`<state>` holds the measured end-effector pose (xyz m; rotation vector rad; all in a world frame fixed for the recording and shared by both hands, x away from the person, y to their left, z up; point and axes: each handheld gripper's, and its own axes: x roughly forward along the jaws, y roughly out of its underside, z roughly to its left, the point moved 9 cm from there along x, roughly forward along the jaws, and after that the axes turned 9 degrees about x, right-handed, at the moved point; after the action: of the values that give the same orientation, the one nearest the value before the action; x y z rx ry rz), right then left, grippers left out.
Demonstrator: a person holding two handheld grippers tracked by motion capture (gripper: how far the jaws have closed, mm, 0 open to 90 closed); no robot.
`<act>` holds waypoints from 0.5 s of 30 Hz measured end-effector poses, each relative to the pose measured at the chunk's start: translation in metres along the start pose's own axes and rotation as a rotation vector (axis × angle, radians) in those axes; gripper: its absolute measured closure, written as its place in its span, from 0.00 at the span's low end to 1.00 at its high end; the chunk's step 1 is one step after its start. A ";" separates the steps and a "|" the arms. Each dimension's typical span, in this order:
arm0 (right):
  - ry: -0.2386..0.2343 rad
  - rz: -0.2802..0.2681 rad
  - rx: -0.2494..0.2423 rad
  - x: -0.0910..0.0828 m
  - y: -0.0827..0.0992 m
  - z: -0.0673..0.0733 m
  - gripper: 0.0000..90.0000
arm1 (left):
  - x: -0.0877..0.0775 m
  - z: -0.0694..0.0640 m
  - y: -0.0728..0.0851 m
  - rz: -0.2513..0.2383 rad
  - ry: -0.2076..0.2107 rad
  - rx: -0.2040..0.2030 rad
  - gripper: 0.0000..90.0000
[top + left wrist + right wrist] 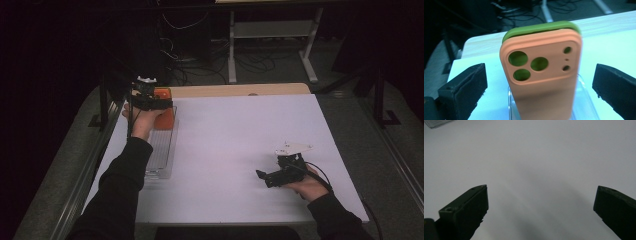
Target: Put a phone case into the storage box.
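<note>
While the left gripper [159,104] stands at the far end of the clear tray [161,155], its jaws are spread wide on either side of the orange phone case [544,75] and do not press on it; the case stands upright in the tray's far end, with a green phone case [541,28] directly behind it, so the placing of the orange case appears done and the withdrawal of the gripper remains. The tray lies along the left edge of the white table [240,145], so room on that side is small; the near part of the tray shows bare slots. To the right of the tray the table surface is open and unobstructed; well to the right of the tray, the right gripper [261,176] rests low with jaws released and nothing between them.
</note>
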<state>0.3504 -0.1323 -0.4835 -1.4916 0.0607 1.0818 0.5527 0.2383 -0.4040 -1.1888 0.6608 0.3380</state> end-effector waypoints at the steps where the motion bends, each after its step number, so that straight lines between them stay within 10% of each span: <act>1: -0.001 0.001 0.003 0.000 0.000 0.000 0.00 | -0.004 -0.001 -0.001 -0.014 0.020 0.008 0.00; 15: -0.002 0.001 0.004 -0.003 -0.001 0.000 0.00 | -0.061 -0.042 0.020 -0.119 0.361 0.133 0.00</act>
<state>0.3492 -0.1334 -0.4807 -1.4870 0.0626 1.0836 0.4818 0.2119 -0.3893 -1.1651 0.9061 -0.0241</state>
